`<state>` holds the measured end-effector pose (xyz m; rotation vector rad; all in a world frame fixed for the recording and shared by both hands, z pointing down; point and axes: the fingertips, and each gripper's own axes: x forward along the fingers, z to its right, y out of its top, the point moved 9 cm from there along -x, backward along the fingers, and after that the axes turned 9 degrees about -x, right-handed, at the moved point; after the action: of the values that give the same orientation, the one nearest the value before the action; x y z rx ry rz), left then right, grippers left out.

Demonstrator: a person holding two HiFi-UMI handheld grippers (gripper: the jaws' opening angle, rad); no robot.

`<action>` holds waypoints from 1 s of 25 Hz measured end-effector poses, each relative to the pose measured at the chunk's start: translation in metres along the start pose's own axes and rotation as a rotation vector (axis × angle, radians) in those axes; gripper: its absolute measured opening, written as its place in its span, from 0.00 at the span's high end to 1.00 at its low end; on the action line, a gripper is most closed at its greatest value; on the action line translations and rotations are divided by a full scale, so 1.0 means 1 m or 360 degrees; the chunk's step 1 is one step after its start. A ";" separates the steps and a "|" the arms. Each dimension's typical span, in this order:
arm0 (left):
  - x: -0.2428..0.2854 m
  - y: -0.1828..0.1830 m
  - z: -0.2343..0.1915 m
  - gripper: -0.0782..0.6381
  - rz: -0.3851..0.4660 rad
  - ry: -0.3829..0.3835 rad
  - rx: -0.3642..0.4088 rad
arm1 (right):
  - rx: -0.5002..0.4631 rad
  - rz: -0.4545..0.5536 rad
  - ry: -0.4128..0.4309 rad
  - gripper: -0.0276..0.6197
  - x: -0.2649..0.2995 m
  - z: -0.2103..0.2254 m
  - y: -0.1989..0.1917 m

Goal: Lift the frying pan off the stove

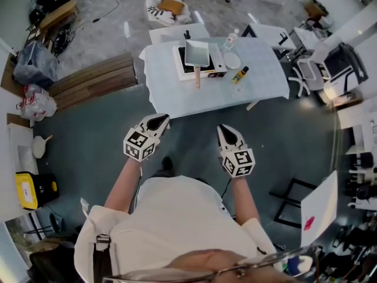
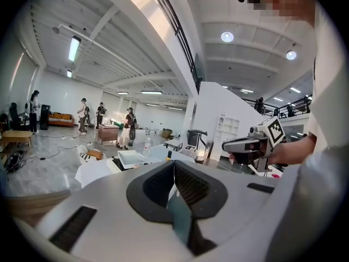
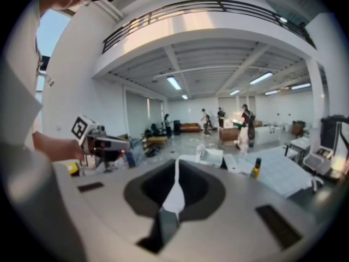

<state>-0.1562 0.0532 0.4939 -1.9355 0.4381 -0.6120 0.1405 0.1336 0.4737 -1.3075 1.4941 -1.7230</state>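
Frying pan [image 1: 197, 53] is sitting well ahead, handle [image 1: 197, 78] pointing at us, between our left tongs [image 1: 160, 121] and right tongs [image 1: 224, 130], both closed empty.

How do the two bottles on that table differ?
The clear bottle is see-through and looks taller; the yellow bottle is opaque, shorter, with a dark cap. The clear bottle stands by the far right corner of the stove; the yellow bottle by its near right corner. Both stand upright on the white table.

One frying pan [image 1: 197, 53], one stove [image 1: 216, 56], two bottles [image 1: 240, 75] [image 1: 231, 40]
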 end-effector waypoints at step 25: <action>0.045 0.034 -0.096 0.85 -0.0060 -0.0119 -0.0027 | 0.0029 -0.0040 -0.0158 0.90 0.080 0.016 0.027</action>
<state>-0.1784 -0.0551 0.5069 -1.9795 0.3612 -0.5598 0.1165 0.0512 0.4741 -1.3874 1.4090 -1.6582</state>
